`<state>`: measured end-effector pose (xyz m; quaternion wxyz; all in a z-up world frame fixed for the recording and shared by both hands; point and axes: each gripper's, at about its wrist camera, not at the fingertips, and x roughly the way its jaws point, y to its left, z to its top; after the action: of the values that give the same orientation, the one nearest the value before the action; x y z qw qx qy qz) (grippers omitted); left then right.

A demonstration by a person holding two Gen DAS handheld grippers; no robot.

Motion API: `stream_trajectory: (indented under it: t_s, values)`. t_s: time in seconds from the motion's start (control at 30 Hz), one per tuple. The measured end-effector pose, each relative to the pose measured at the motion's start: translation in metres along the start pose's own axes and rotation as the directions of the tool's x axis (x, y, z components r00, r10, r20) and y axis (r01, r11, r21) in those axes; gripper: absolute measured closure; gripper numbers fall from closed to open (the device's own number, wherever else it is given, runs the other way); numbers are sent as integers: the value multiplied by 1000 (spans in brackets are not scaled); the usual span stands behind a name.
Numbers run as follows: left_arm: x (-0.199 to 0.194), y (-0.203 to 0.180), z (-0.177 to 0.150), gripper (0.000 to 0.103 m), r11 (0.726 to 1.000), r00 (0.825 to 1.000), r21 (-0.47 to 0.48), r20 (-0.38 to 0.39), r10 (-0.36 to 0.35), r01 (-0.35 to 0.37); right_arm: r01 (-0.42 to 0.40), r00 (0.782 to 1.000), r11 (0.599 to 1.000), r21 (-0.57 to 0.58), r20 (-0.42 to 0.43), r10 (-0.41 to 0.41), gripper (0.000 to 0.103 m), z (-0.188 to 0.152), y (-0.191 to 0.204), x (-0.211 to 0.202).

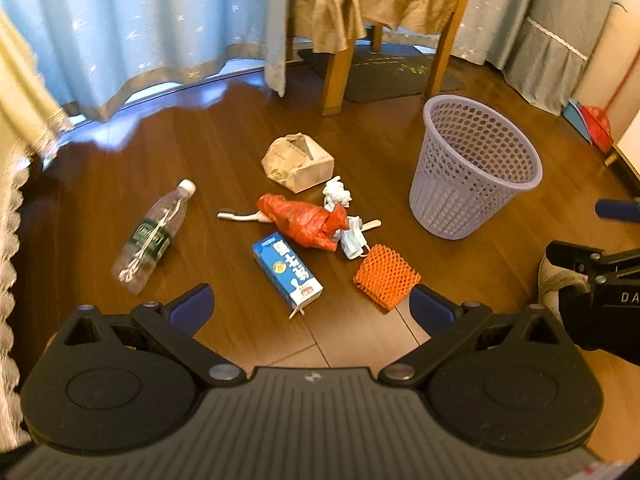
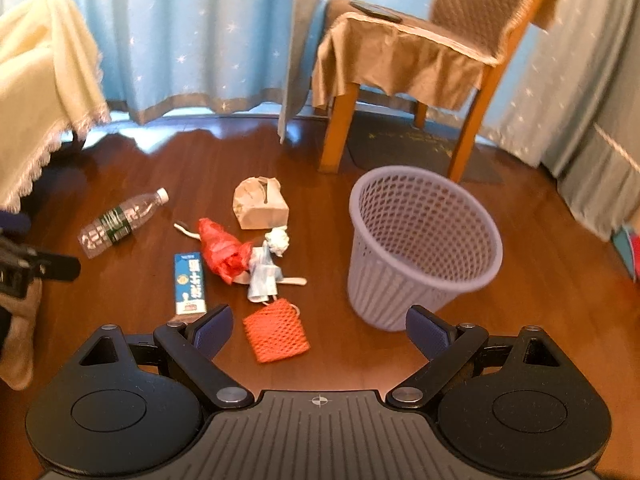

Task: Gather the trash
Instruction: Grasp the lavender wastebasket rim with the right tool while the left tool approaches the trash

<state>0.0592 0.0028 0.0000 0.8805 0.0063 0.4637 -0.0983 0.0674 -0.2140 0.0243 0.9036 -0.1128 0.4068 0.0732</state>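
both grippers' fingers wide, empty: left gripper (image 1: 311, 308), right gripper (image 2: 319, 326); trash beside lavender basket (image 2: 424, 248).

Bare wood floor (image 2: 132, 292) lies open btwn the trash pile and the basket (image 2: 424, 240), w/ room to pass. The basket top is open, nothing over it. Behind it, chair legs (image 2: 340, 128) and curtains (image 2: 180, 40) block the way. The orange net (image 2: 276, 336) sits near, w/ free floor around it. The bottle (image 1: 150, 236) lies apart on the left.
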Motion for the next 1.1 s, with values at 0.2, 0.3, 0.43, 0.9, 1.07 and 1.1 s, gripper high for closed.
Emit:
stream_trajectory:
  t_s: [0.2,0.3,0.43,0.9,1.07,1.1]
  values:
    - [26,-3,16,1,996,1000,84,10,-7,6,27,1000,990,-137,-12,-28,12,12,-24,27]
    - [43,-4,25,1,992,1000,122,-1,-7,7,27,999,981,-192,-19,-32,12,18,-42,46]
    - [63,-7,35,1,985,1000,170,1,-1,1,20,999,950,-312,-38,-33,12,22,-61,75]
    - [137,-26,47,1,951,998,305,-47,-46,58,-71,992,786,-614,-123,-6,35,3,-78,181]
    - [154,-28,45,1,937,998,347,-57,-33,51,-79,988,765,-640,-152,-24,41,1,-78,204]
    - [157,-26,44,1,936,998,348,-63,-31,51,-74,987,755,-651,-154,-35,43,0,-76,208]
